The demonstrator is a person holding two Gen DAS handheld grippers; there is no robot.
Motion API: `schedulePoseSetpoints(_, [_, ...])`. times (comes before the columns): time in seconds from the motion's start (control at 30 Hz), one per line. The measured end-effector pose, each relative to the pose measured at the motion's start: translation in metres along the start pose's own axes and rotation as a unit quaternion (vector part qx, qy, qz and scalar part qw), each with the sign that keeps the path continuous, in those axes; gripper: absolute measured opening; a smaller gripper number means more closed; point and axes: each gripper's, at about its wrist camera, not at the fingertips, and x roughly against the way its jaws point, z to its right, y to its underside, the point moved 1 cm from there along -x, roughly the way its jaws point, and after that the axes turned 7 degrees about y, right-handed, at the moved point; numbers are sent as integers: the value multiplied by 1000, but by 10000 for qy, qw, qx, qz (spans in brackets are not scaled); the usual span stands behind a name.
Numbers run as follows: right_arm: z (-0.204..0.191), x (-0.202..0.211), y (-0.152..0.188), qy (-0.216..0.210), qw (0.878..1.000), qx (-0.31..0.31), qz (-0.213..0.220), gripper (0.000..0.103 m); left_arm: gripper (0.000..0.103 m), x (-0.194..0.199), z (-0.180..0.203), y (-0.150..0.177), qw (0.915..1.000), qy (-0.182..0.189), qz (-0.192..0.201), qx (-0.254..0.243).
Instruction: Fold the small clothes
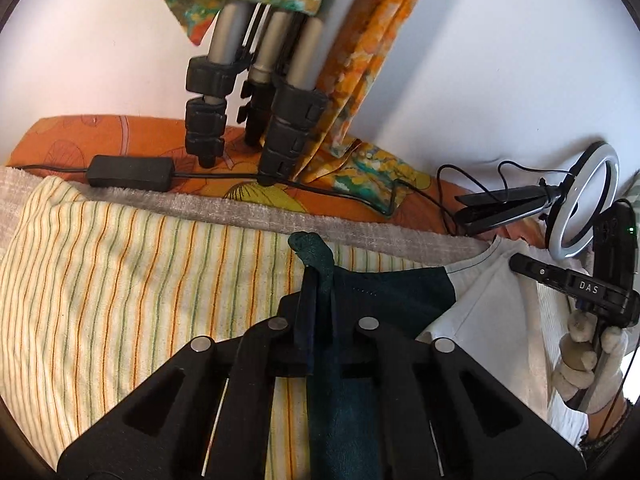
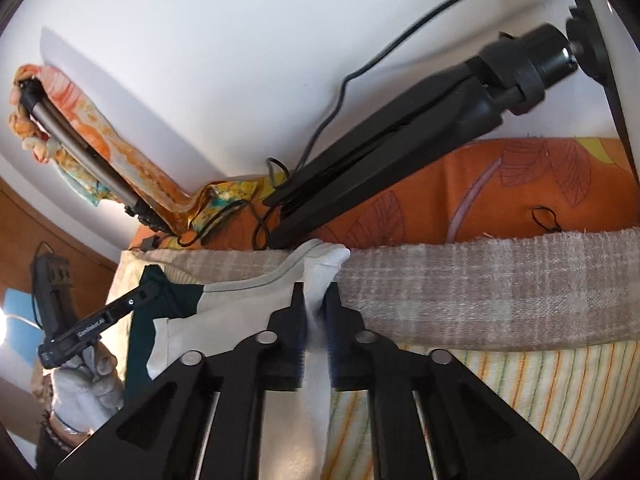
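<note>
Small green-and-white garment (image 1: 460,304) lies on a striped cloth (image 1: 120,280). Left gripper (image 1: 316,280) pinches its green corner, right gripper (image 2: 316,308) its white corner. Fold starting; next, carry both corners across together.

Two wrist cameras, both looking down and forward, close over the striped sheet (image 1: 120,280).
The left view faces the tripod (image 1: 256,92) behind the sheet; both views share the garment (image 2: 240,300) and white wall (image 2: 200,40).

Matt black plastic tongs (image 1: 316,280); soft cloth garment (image 1: 400,292); coarse-woven mat (image 2: 480,280).
</note>
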Motion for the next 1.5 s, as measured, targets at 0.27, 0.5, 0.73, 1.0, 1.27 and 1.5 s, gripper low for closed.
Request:
schedulePoseSetpoints(0.27, [-18, 36, 5, -121, 9987, 261, 425, 1, 1, 34, 16, -1, 9992, 182, 343, -135])
schedulePoseSetpoints(0.5, [-30, 93, 18, -364, 9965, 369, 657, 1, 1, 80, 38, 12, 9977, 259, 480, -414])
schedulePoseSetpoints(0.73, [-61, 152, 60, -538, 9936, 672, 732, 1, 1, 136, 61, 48, 9951, 232, 574, -775])
schedulePoseSetpoints(1.0, [-81, 203, 141, -314, 9916, 1123, 560, 1, 1, 182, 71, 125, 9941, 271, 384, -978])
schedulePoseSetpoints(1.27, [-88, 211, 227, -98, 9893, 1436, 258, 1, 1, 197, 79, 205, 9898, -8, -86, -1425])
schedulePoseSetpoints(1.5, [-98, 233, 268, 376, 9772, 2057, 352, 8, 2, 229, 85, 237, 9825, -200, -215, -1839])
